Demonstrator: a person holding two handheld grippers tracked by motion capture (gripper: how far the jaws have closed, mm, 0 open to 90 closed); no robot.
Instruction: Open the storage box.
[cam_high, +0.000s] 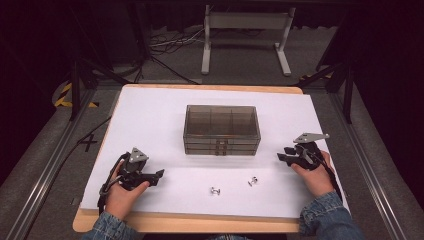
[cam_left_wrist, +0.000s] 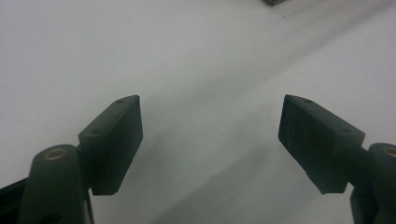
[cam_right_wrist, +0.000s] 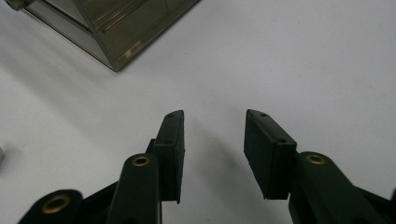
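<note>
While no writing can be read anywhere, the smoky drawer box (cam_high: 221, 130) sits mid-table (cam_high: 150, 115) — two small metal clips (cam_high: 216, 190) lie in front of it, between the left gripper (cam_high: 159, 176) and right gripper (cam_high: 281, 156), both with jaws apart, holding nothing.

White table top (cam_high: 150, 115) with a light wood edge (cam_high: 190, 223), evenly lit. Beyond the claws, past the table's far edge, grey floor (cam_high: 240, 60) with loose cables (cam_high: 170, 42) and a white metal frame stand (cam_high: 245, 35). Black drapes (cam_high: 380, 40) all round; back of room is dark. Metal rails (cam_high: 45, 165) flank the table outside each claw. Yellow-black hazard tape (cam_high: 65, 95) on the floor, far left.
</note>
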